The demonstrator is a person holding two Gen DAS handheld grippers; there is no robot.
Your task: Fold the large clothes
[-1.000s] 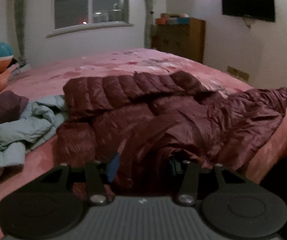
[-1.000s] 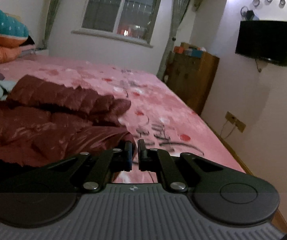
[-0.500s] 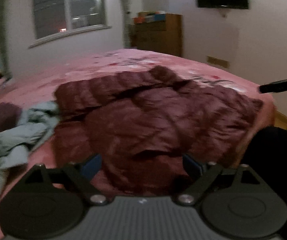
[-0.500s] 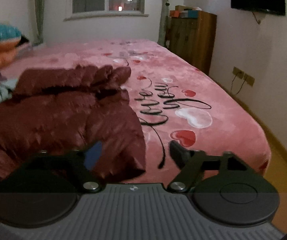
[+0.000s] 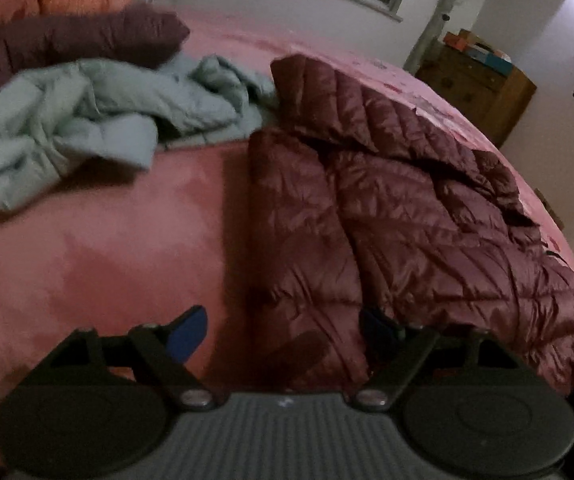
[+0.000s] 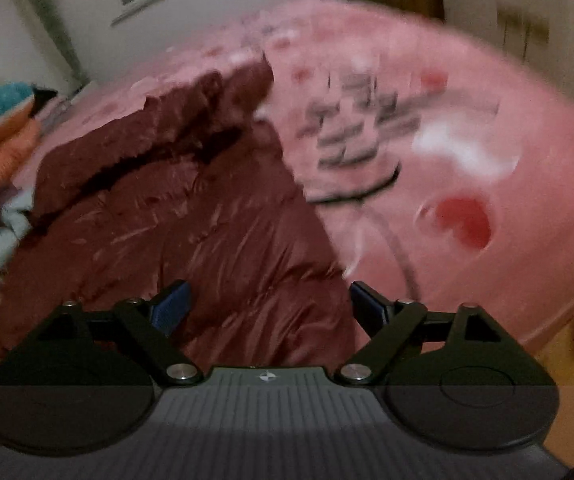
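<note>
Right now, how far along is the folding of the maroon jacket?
Done: the maroon jacket lies on the bed with one side folded over its middle. In hand: nothing; the left gripper is closing slightly and the right gripper is opening, both clear of the jacket's near edge. Left: further folds, then the crumpled pale blue jacket.

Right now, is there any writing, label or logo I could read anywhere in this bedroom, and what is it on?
Black cursive lettering on the pink bedspread, right wrist view: too blurred to read.
Small pale emblem on the right gripper housing: a mark, no letters.
Boxes on the wooden dresser, left wrist view: too small to read.
Maroon puffer jacket: no label showing.
</note>
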